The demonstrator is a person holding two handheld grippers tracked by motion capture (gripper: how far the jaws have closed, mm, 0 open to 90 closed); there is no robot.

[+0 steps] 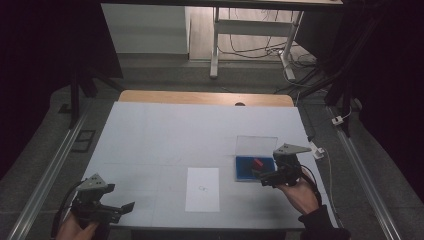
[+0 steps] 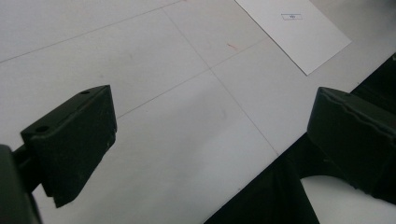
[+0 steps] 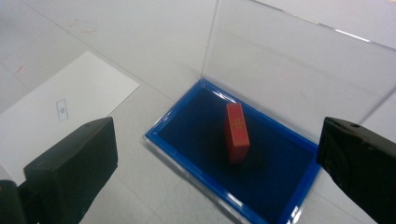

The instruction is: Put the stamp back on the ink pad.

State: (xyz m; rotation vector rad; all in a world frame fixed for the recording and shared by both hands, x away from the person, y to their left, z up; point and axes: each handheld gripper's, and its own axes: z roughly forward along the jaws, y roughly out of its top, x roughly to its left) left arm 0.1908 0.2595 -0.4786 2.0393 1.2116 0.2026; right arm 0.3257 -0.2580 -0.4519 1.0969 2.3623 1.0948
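The red block [image 3: 237, 133] lies in the blue tray [image 3: 187, 161], frame centre, long axis running up-frame, between and beyond my right gripper [image 3: 219, 168] with its jaws spread wide. That hand is nearer. My left gripper [image 1: 107, 207], lower left, also gapes empty.

Red block [image 3: 237, 132] in open blue case [image 3: 187, 158]

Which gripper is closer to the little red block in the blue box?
Right. The right gripper hovers open at the blue box, just short of the red block. The left gripper is far across the table, near its front-left corner.
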